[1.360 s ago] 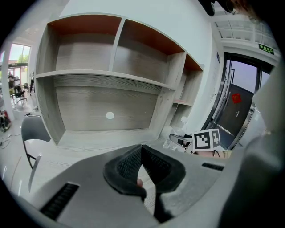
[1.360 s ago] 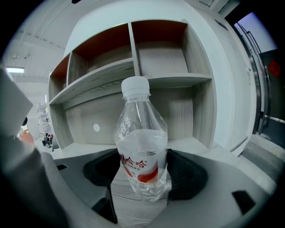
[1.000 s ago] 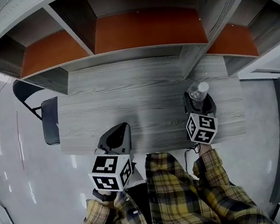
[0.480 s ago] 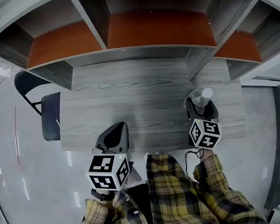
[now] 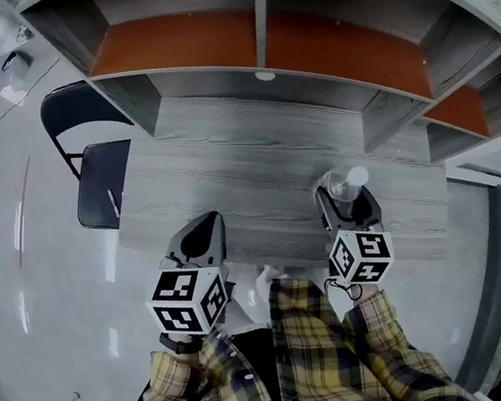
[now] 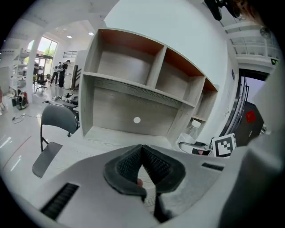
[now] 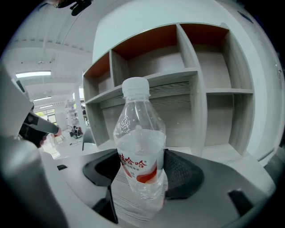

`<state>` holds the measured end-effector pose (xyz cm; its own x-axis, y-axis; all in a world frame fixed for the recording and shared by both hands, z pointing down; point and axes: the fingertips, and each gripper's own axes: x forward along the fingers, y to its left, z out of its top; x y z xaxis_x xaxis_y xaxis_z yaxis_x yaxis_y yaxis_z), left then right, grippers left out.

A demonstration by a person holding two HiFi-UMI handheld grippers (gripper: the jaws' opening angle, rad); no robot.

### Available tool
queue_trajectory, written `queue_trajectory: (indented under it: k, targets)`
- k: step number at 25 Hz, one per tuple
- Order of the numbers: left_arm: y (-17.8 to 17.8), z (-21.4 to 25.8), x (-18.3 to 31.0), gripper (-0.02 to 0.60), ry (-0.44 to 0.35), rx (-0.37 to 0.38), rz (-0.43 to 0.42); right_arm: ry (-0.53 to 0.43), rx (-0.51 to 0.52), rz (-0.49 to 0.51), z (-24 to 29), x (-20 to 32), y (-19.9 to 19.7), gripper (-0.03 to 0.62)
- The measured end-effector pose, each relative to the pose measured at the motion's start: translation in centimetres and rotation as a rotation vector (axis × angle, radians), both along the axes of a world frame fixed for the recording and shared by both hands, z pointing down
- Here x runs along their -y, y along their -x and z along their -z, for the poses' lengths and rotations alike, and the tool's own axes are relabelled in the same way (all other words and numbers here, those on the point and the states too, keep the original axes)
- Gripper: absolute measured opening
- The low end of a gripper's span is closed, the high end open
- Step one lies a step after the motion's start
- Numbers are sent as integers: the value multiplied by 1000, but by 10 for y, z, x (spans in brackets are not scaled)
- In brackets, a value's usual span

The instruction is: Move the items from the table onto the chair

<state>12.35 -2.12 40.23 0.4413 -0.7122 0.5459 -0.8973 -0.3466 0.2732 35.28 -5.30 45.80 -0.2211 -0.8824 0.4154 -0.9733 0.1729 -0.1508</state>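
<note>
A clear water bottle [image 7: 138, 147] with a white cap and a red-and-white label stands upright between the jaws of my right gripper [image 7: 140, 167], which is shut on it. From above, the bottle [image 5: 347, 184] and right gripper [image 5: 346, 202] are over the table's near right part. My left gripper [image 5: 203, 229] hangs over the table's [image 5: 246, 172] front edge at the left, shut with nothing in it; its pads [image 6: 153, 164] meet at the tip. The dark chair [image 5: 98, 196] stands beside the table's left end, its seat bare.
A wooden shelf unit [image 5: 253, 47] with orange-backed compartments sits along the table's far side. From the left gripper view the chair [image 6: 49, 151] is at the left, with the bottle [image 6: 192, 129] at the right. Glossy floor [image 5: 31, 308] lies left of the table.
The head view has swung left, so the chair shows more fully. Both grippers stay near the table's front edge, the bottle still in the right one.
</note>
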Motion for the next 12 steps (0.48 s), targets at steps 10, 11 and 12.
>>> queue_trajectory:
  k: [10, 11, 12]
  targets:
    - [143, -2, 2, 5, 2, -34, 149, 9, 10, 261, 17, 4, 187, 311]
    - [162, -3, 0, 5, 6, -33, 171, 13, 15, 289, 18, 3, 210, 311]
    - [182, -4, -2, 5, 9, -31, 196, 16, 20, 319, 19, 3, 233, 311]
